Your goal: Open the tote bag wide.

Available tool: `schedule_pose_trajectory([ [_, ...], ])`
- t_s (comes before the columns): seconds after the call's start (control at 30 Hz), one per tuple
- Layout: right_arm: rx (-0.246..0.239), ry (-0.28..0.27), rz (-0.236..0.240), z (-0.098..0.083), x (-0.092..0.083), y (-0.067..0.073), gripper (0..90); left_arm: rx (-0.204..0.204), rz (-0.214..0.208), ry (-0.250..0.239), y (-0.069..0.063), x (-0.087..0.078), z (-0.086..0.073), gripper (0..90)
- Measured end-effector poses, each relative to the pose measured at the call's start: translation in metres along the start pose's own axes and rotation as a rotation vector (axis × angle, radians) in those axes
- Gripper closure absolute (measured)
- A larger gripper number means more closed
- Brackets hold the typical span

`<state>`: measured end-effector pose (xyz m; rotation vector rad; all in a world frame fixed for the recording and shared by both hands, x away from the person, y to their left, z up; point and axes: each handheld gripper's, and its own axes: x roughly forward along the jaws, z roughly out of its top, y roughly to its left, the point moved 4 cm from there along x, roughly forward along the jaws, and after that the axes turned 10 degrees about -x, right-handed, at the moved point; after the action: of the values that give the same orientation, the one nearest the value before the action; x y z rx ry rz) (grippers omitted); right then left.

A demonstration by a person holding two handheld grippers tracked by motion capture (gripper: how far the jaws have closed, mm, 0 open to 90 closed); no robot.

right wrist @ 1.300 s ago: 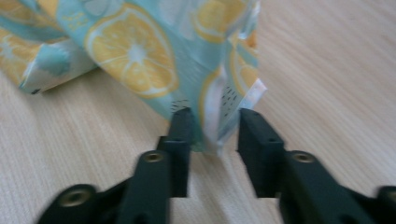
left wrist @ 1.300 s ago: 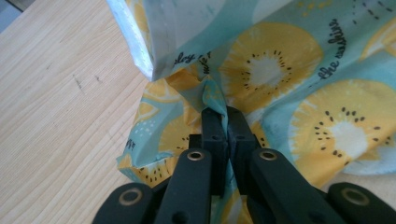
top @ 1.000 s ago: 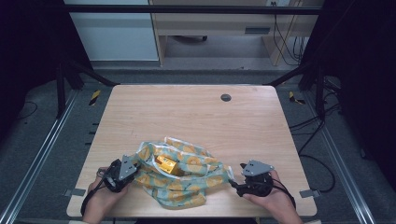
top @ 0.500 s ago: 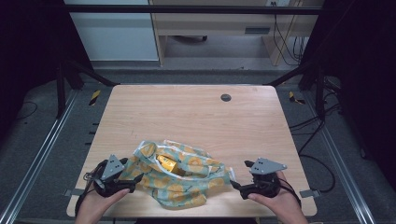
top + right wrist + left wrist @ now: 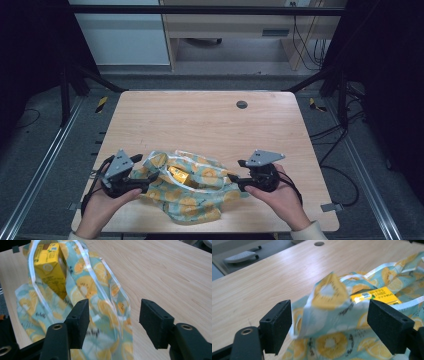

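Note:
A pale blue bag (image 5: 200, 197) printed with orange fruit slices lies crumpled on the wooden table (image 5: 200, 120) near its front edge. A yellow carton (image 5: 177, 175) shows through the bag's open mouth. My left gripper (image 5: 152, 180) hovers at the bag's left end. Its jaws have just sprung wide and eased in slightly, and a raised fold of the bag (image 5: 329, 292) stands loose between them, the carton (image 5: 377, 295) behind. My right gripper (image 5: 235, 175) is at the bag's right end. Its jaws have just been closing, with bag fabric (image 5: 100, 302) between them but not pinched, beside the carton (image 5: 50, 267).
A dark round grommet (image 5: 242, 104) sits in the table's far half. Metal rails (image 5: 45, 165) run along both sides of the table, and cables (image 5: 330, 135) trail on the floor at the right. A white cabinet (image 5: 125, 35) stands beyond the far edge.
Both grippers have risen from the table. The left one let go of the bag's left edge and its jaws opened wide. The right one's jaws have narrowed.

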<state>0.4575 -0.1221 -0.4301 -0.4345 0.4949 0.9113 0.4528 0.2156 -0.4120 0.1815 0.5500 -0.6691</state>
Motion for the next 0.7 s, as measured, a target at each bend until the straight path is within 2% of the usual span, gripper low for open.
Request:
schedule_pose_trajectory([
  [0.03,0.0,0.004,0.01,0.006,0.007,-0.001,42.6,0.027,0.001,0.01,-0.002,0.006,0.01,20.4],
  [0.07,0.0,0.004,0.01,0.006,0.007,-0.001,42.6,0.027,0.001,0.01,-0.002,0.006,0.01,20.2],
  [0.1,-0.015,0.008,0.018,0.013,0.015,-0.002,43.1,0.032,-0.003,0.018,-0.003,0.01,0.015,20.1],
  [0.13,-0.015,0.008,0.018,0.013,0.015,-0.002,43.1,0.037,-0.001,0.019,-0.003,0.013,0.02,20.1],
  [0.2,-0.014,0.012,0.044,0.02,0.024,-0.002,41.7,0.038,0.001,0.028,-0.002,0.018,0.025,20.1],
  [0.23,-0.02,0.029,0.059,0.024,0.033,-0.001,39.7,0.05,-0.006,0.048,-0.002,0.02,0.024,19.3],
  [0.27,-0.023,0.032,0.046,0.026,0.036,-0.001,39.4,0.05,-0.006,0.048,-0.002,0.02,0.024,19.6],
  [0.37,-0.028,0.028,0.058,0.029,0.041,0.002,38.9,0.035,-0.017,0.062,0.0,0.022,0.017,20.6],
  [0.5,-0.062,0.08,0.092,0.03,0.059,0.01,34.3,0.049,-0.038,0.13,-0.001,0.033,0.009,21.2],
  [0.53,-0.065,0.095,0.096,0.029,0.063,0.011,34.6,0.056,-0.03,0.129,-0.001,0.034,0.008,22.7],
  [0.6,-0.069,0.108,0.099,0.028,0.065,0.012,37.8,0.057,-0.029,0.126,0.0,0.033,0.007,30.0],
  [0.63,-0.096,0.118,0.103,0.026,0.067,0.014,54.0,0.046,-0.04,0.117,-0.001,0.033,0.006,34.1],
  [0.67,-0.102,0.121,0.109,0.025,0.067,0.014,62.1,0.059,-0.038,0.112,0.0,0.031,0.005,37.4],
  [0.7,-0.105,0.121,0.106,0.024,0.067,0.014,71.6,0.059,-0.038,0.112,0.0,0.031,0.005,44.5],
])
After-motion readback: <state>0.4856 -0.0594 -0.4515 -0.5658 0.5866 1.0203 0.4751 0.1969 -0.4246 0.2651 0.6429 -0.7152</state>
